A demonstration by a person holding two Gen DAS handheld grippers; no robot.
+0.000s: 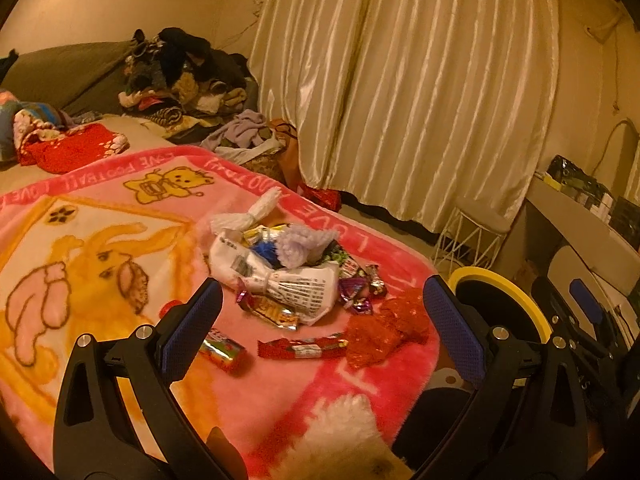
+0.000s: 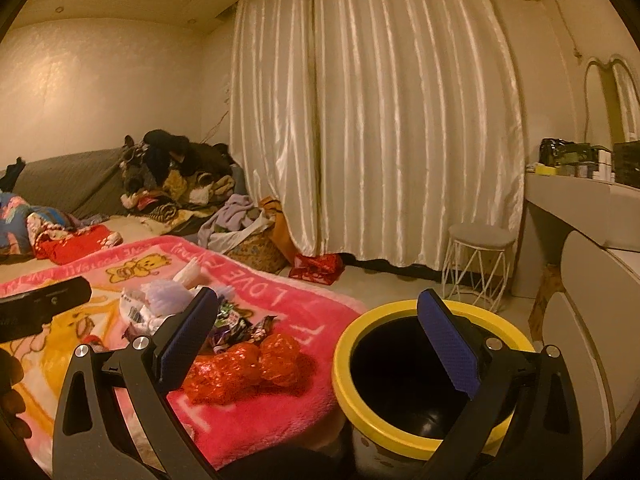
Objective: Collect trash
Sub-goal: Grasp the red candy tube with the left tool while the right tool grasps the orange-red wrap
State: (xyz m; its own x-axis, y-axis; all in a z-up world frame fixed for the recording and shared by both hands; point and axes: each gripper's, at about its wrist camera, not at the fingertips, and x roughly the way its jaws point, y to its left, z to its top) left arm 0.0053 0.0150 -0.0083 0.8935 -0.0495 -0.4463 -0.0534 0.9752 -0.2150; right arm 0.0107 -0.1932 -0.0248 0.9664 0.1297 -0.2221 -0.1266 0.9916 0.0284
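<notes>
Beside the yellow-rimmed bin [image 2: 420, 380], at the bed's near corner, both grippers hang with their jaws spread wide and nothing between them. The right gripper [image 2: 324, 344] sits over the gap between the bin and the pink blanket [image 2: 280, 412]; its right finger stands over the bin's dark mouth, its left finger over the blanket's edge. The left gripper [image 1: 324, 320] is further from the bin, above the blanket.

Nearest the bin lies a crumpled red net wrapper [image 2: 248, 368], its long axis running roughly across the right gripper's view, just ahead and to the left of the jaws' centre. I judge the right hand the closer one for it: a short reach away from the bin, then a swing back over the rim.

A little further from the bin, a red snack wrapper [image 1: 302, 348] lies flat between the left gripper's fingers in view, long axis crosswise, with a shiny striped wrapper [image 1: 222, 350] just by the left finger. Beyond these sits the main heap of trash [image 1: 288, 264], white packets, candy wrappers and yarn bundles piled together, well away from the bin.
</notes>
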